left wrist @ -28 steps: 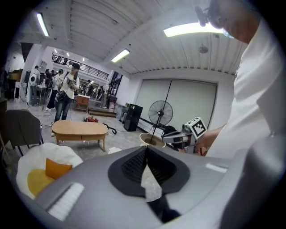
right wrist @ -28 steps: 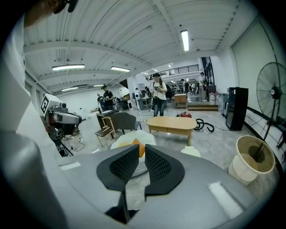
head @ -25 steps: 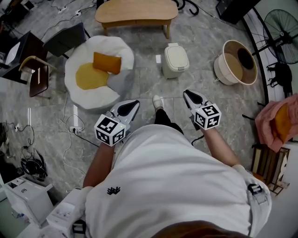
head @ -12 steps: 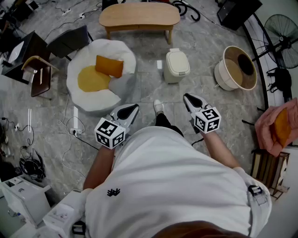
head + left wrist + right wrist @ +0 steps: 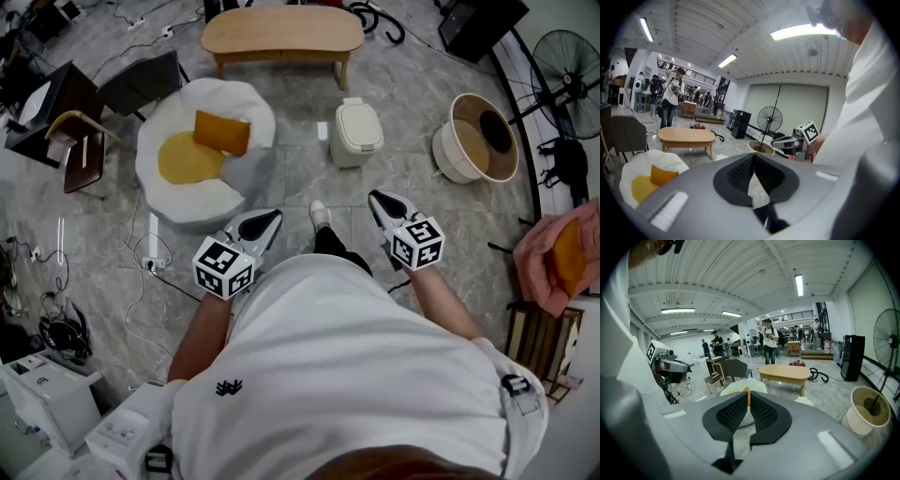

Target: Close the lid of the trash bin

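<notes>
Nearest, by the person's waist, the left gripper [image 5: 270, 218] is clenched on nothing. The right gripper [image 5: 378, 198] is closing, its jaws nearly together with nothing between them. Farther off on the floor stands the trash bin [image 5: 347, 151], its lid [image 5: 359, 124] down, with a white beanbag [image 5: 202, 192] to its left and a round basket [image 5: 476, 167] to its right. Beyond is a wooden table [image 5: 281, 30].

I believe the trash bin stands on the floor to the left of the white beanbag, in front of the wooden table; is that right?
Not quite: the head view shows the trash bin to the right of the white beanbag, not the left. It does stand on the floor in front of the wooden table.
</notes>
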{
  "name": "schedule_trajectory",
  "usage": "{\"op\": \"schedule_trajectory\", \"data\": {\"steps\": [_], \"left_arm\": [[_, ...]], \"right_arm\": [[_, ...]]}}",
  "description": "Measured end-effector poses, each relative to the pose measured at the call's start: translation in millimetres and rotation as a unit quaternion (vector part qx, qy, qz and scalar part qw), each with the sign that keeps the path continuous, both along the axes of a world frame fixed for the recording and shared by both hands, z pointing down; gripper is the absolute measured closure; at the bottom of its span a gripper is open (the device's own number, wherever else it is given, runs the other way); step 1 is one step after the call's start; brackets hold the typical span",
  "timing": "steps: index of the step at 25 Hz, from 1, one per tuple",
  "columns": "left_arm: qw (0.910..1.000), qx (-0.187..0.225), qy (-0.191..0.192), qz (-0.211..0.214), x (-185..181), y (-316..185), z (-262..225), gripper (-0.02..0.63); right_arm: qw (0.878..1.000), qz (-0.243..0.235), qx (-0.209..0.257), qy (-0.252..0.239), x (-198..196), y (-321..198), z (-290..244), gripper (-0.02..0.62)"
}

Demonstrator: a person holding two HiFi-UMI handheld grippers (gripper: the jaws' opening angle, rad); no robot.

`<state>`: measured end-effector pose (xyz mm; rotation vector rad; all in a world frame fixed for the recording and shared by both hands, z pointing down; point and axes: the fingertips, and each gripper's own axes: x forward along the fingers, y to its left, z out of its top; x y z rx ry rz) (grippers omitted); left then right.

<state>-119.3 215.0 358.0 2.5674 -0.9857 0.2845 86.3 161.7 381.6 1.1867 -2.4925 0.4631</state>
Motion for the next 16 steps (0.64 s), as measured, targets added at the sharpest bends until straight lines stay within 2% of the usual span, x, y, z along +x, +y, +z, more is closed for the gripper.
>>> {"op": "schedule_trajectory", "data": {"steps": [8, 12, 16], "left_arm": [[0.9999, -0.013, 0.007, 0.008, 11.6, 16.0, 10.4, 0.549], [0.9999, -0.016, 0.005, 0.003, 25.2, 22.1, 11.6, 0.549], [0.9992, -0.039, 0.007, -0.007, 40.4, 40.7, 21.9, 0.549]], "right_arm": [[1.0, -0.001, -0.01, 0.005, 7.6, 26.4, -1.9, 0.581], [0.999, -0.019, -0.023, 0.014, 17.9, 36.5, 2.5, 0.581], [0.998, -0.038, -0.036, 0.023, 31.1, 51.5, 6.3, 0.584]]}}
